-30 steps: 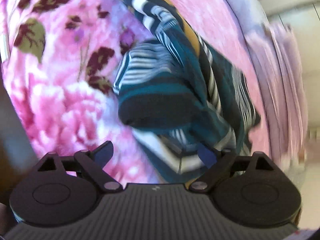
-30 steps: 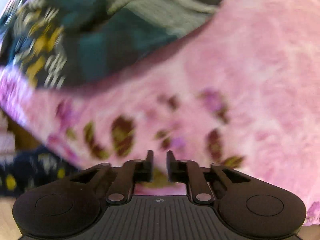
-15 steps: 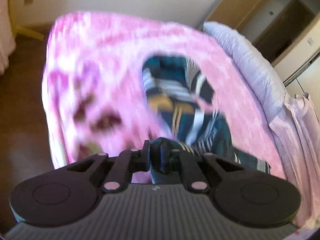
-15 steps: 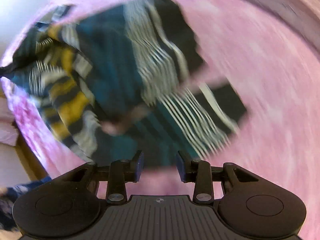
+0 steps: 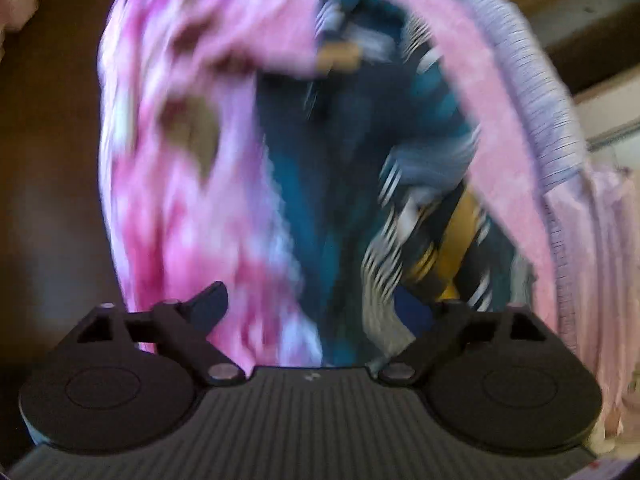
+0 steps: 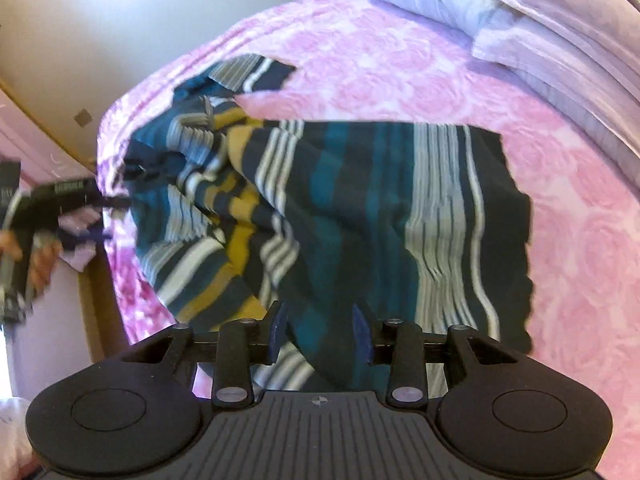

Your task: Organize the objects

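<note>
- Left gripper (image 5: pixel 316 308): clamped shut half a second ago, jaws now reopened wide, nothing pinched.
- Right gripper (image 6: pixel 318 330): jaws have opened further to a middling gap; cloth lies beneath, not clamped.
- Teal, navy, white and mustard striped cloth (image 6: pixel 360 200) lies rumpled on the pink floral bedspread (image 6: pixel 560 220), its right part flat, its left bunched.

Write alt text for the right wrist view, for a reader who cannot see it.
A striped teal, navy, white and mustard garment lies rumpled on a pink floral bedspread, its near edge between the right gripper's open fingers. Lilac pillows sit top right; the left gripper shows blurred at the left edge.
</note>
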Action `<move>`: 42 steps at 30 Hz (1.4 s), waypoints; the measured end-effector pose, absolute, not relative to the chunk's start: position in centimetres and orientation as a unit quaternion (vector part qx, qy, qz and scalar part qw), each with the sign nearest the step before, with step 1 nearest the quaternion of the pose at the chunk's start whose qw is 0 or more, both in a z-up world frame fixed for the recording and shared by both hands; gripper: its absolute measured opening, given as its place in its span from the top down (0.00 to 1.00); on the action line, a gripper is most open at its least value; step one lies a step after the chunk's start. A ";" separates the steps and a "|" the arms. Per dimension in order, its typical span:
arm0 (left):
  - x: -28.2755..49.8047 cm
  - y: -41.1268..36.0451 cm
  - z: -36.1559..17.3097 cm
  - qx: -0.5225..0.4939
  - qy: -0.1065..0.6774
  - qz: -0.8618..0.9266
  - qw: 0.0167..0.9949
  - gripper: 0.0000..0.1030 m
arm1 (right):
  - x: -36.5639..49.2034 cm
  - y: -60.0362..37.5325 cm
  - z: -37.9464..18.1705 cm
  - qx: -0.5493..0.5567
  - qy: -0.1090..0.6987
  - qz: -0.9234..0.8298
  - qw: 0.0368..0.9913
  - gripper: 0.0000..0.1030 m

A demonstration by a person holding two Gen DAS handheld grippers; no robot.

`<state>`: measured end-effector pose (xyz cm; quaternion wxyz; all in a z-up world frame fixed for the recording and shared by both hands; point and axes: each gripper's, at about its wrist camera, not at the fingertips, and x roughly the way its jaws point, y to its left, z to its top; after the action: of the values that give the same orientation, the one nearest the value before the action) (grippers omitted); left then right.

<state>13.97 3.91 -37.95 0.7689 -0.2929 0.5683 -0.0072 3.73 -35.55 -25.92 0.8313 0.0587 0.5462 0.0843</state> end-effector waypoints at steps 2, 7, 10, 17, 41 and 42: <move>13.2 2.1 -39.6 -0.305 0.569 -0.007 0.764 0.15 | 3.1 -36.8 -26.4 0.054 0.556 0.069 0.827 0.67; 12.8 -1.1 -40.0 -0.319 0.534 0.009 0.783 0.87 | 3.2 -39.0 -26.5 0.036 0.564 0.059 0.823 0.66; 12.0 0.6 -37.8 -0.281 0.523 0.014 0.804 0.91 | 5.2 -39.1 -26.2 0.008 0.555 0.078 0.828 0.66; 9.4 11.9 -30.2 -0.235 0.469 0.095 0.846 0.90 | 13.1 -34.7 -24.7 -0.038 0.513 0.204 0.833 0.66; 11.7 15.3 -28.3 -0.163 0.447 0.093 0.875 0.90 | 32.4 -12.7 -30.3 -0.122 0.398 0.459 0.785 0.97; 12.4 14.4 -26.8 -0.145 0.432 0.064 0.888 0.90 | 31.5 -15.8 -28.3 -0.082 0.383 0.422 0.818 0.97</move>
<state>12.40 14.42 -26.79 0.8878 -0.1448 0.4321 0.0641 31.54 -15.75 -28.30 0.8177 -0.0817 0.3831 0.4219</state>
